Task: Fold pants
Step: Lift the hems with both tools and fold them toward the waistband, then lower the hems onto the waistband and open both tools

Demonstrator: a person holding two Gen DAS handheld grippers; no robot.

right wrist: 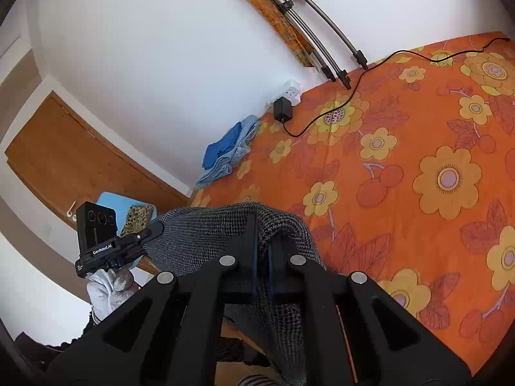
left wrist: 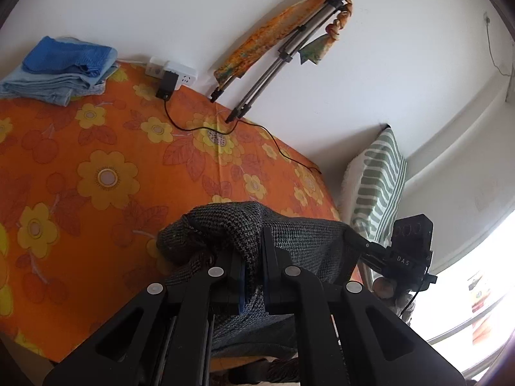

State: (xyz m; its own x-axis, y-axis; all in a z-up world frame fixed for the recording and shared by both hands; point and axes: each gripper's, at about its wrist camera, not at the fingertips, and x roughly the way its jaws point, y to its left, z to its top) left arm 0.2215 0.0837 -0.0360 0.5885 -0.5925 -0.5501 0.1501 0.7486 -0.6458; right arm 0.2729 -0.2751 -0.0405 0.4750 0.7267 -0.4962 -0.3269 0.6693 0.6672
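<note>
the left gripper (left wrist: 248, 251) has its jaws clamped on a bunched edge of the grey pants (left wrist: 299, 241), and the right gripper (right wrist: 262, 241) is clamped on the same edge further along. the pants (right wrist: 206, 234) are lifted, stretched between the two grippers with the long axis running from one to the other, and the rest hangs down toward the near edge of the bed (left wrist: 96, 148). the open bed lies ahead of both grippers, on the far side, so laying the pants flat probably means carrying them forward together; neither arm looks nearer. the left view alone shows a striped pillow (left wrist: 379, 186) on the right. the right view alone shows a wooden door (right wrist: 64, 157) on the left and the gloved left hand (right wrist: 109, 289).
</note>
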